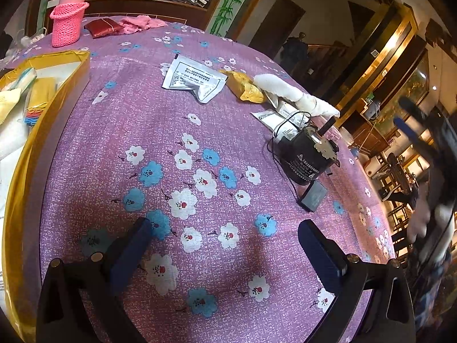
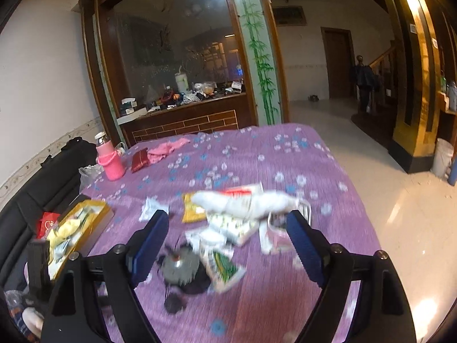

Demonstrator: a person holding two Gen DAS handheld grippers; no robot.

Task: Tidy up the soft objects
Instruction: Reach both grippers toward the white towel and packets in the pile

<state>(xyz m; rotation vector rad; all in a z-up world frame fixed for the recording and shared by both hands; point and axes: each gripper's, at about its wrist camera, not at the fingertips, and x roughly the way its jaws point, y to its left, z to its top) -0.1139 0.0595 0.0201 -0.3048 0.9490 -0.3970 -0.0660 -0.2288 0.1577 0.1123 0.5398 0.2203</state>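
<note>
My left gripper (image 1: 225, 225) is open and holds nothing, low over the purple flowered tablecloth (image 1: 160, 120). A gold box (image 1: 57, 91) holding soft packets stands at its left. Beyond lie a white foil packet (image 1: 194, 80), a yellow packet (image 1: 245, 85) and a white rolled cloth (image 1: 294, 94). My right gripper (image 2: 227, 217) is open too, nothing between its pads, raised above the pile of packets. There the rolled cloth (image 2: 242, 203) lies just past its fingertips, the yellow packet (image 2: 192, 208) beside it. The right gripper (image 1: 405, 113) shows blurred at the left view's right edge.
A black motor (image 1: 305, 154) with wires and a small grey block (image 1: 314, 197) sit near the table's right edge. At the far corner are a pink knit holder (image 1: 67, 25), a red pouch (image 1: 104, 27) and a pink cloth (image 1: 140, 24). Tiled floor (image 2: 385, 200) lies beyond the table.
</note>
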